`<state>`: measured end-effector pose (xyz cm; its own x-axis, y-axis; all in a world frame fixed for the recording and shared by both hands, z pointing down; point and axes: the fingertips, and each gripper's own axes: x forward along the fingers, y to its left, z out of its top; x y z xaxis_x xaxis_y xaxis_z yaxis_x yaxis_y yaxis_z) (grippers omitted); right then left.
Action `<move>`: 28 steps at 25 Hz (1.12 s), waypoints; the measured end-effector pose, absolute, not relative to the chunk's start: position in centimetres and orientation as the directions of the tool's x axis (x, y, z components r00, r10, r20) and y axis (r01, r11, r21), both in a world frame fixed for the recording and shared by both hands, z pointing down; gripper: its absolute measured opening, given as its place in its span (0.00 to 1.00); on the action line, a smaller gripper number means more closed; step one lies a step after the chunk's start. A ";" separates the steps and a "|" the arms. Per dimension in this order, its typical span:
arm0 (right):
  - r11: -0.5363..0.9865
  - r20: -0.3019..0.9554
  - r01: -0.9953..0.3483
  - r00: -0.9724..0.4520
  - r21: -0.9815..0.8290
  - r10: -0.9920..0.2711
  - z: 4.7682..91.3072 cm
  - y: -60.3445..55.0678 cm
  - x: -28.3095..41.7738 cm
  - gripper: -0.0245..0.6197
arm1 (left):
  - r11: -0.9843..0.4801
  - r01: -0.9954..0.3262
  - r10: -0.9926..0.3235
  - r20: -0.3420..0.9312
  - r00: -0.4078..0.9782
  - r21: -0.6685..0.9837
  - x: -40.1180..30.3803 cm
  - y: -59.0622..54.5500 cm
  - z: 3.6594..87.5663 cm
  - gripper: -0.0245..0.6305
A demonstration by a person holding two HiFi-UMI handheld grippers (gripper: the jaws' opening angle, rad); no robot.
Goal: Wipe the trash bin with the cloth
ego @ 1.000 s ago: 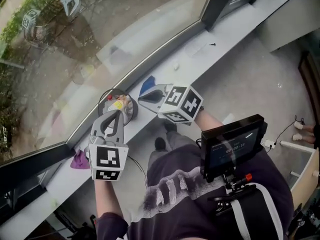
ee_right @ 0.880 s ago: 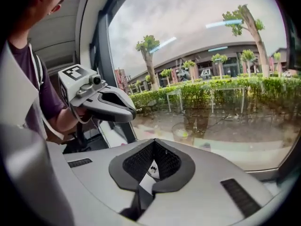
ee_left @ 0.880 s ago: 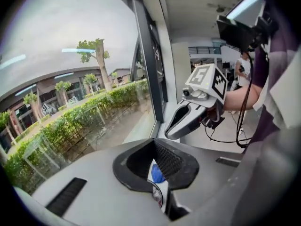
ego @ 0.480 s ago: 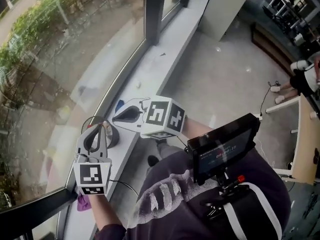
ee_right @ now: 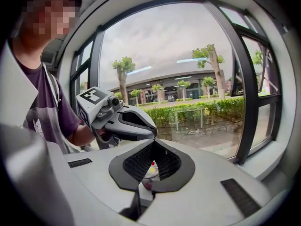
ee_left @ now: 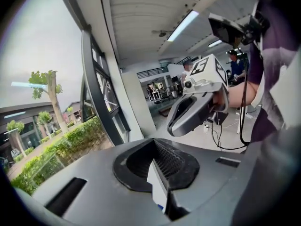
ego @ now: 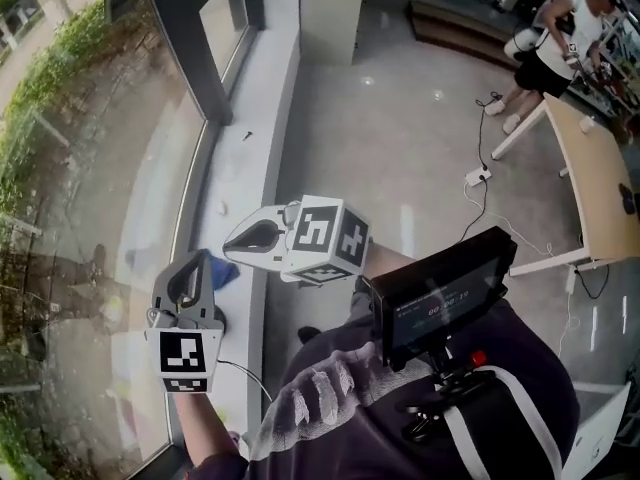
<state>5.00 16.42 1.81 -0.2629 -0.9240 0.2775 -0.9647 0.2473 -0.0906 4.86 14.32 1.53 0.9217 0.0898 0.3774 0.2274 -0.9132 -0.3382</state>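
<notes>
In the head view my left gripper [ego: 196, 258] is held over the white window sill [ego: 270, 98], its jaws shut with nothing in them. My right gripper [ego: 230, 240] hangs just to its right, pointing left, also shut and empty. A blue cloth [ego: 224, 272] lies on the sill between the two grippers, touched by neither. The head view does not show the small round trash bin. In the right gripper view a bit of it [ee_right: 148, 174], with coloured scraps inside, shows below the closed jaws. The left gripper view shows the right gripper [ee_left: 171, 128] in the air ahead.
Large window glass [ego: 90, 218] with a dark frame post [ego: 190, 58] runs along the sill's left. A monitor [ego: 440, 293] is mounted on the person's chest. On the grey floor lies a cable with a power strip [ego: 478, 176]. A wooden table [ego: 595, 188] and another person [ego: 560, 38] are at the far right.
The head view has swung from the window towards the room. The bin, plainly seen between the grippers a second ago, is now out of that view. Both grippers stayed shut and close together.
</notes>
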 end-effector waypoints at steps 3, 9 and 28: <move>0.172 0.273 -0.980 -0.193 -0.098 -0.942 1.9 19.1 7.9 0.04 | -0.892 0.295 0.145 0.400 0.905 -0.343 7.6 16.9 1.7 0.04; 0.060 0.226 -0.989 -0.090 -0.136 -0.970 1.4 23.4 13.8 0.04 | -0.841 0.396 0.214 0.446 0.869 -0.368 12.4 21.4 1.3 0.04; -0.131 0.072 -0.941 0.114 -0.312 -0.991 3.3 41.1 33.3 0.04 | -0.847 0.468 0.307 0.485 0.819 -0.253 29.3 34.0 3.8 0.04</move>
<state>33.30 41.10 3.29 0.1143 -0.9908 0.0724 -0.9409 -0.1313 -0.3122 29.30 34.00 3.79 0.8186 0.3068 0.4855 0.4676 -0.8469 -0.2532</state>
